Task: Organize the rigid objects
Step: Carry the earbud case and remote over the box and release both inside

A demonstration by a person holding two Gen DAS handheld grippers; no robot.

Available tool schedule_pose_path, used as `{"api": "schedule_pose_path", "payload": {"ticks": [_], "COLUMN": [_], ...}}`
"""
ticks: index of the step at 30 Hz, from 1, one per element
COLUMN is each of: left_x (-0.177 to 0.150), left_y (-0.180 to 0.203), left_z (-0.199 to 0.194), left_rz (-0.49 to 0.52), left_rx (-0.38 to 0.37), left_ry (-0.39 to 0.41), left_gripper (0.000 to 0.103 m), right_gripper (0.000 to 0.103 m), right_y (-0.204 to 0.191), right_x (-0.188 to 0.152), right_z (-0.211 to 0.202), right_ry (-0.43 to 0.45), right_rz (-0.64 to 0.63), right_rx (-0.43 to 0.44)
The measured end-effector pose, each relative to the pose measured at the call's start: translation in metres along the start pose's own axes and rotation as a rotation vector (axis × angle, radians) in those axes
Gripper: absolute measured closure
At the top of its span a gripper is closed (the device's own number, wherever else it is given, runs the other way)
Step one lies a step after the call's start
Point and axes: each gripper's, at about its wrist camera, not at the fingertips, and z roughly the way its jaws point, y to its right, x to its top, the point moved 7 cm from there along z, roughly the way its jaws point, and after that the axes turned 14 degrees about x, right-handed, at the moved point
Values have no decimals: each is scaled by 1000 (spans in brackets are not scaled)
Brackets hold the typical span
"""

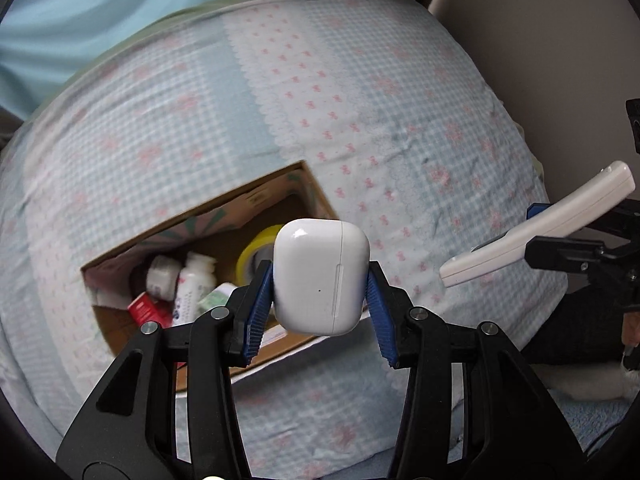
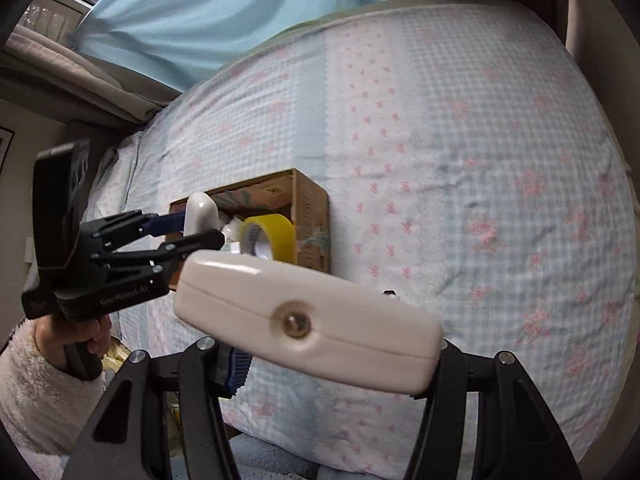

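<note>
My left gripper (image 1: 320, 276) is shut on a white earbud case (image 1: 321, 276), held in the air just above the near side of an open cardboard box (image 1: 316, 192) on the bed. The box holds a yellow tape roll (image 1: 256, 254), white bottles (image 1: 192, 280) and a red packet (image 1: 146, 308). My right gripper (image 2: 336, 344) is shut on a long white remote-like device (image 2: 308, 316), lifted above the bed to the right of the box (image 2: 312, 216). From the right wrist view the left gripper (image 2: 200, 224) with the case (image 2: 202, 214) hangs over the box.
The bed sheet (image 1: 360, 80) is blue check with pink flowers and spreads wide behind and right of the box. A light blue curtain (image 2: 224, 4) hangs at the back. A hand in a fluffy white sleeve (image 2: 40, 392) holds the left gripper's handle.
</note>
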Motion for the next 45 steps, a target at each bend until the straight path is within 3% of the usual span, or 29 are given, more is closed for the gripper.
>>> {"api": "schedule_pose_path", "payload": {"ticks": [9, 19, 29, 37, 42, 44, 45], "left_x": [-60, -92, -99, -100, -95, -92, -91], "left_y": [-102, -158, -172, -168, -164, -163, -163], "left_z": [-4, 33, 90, 123, 124, 124, 123], "left_rz": [-94, -94, -93, -68, -18, -7, -7], "left_rx": [55, 40, 18, 33, 52, 67, 70], "left_ry": [2, -24, -82, -112, -85, -94, -97], "left_gripper": [61, 61, 61, 61, 61, 54, 26], "right_gripper": [49, 49, 49, 49, 48, 42, 26], "right_y": [-79, -113, -88, -53, -39, -31, -29], "right_x": [2, 14, 48, 51, 51, 51, 49], "right_z": [55, 125, 192, 245, 252, 248, 243], "right_ry": [-3, 24, 45, 36, 49, 84, 107], "right_rz": [9, 152, 293, 489, 530, 559, 576], "right_rx": [60, 103, 100, 170, 117, 70, 55]}}
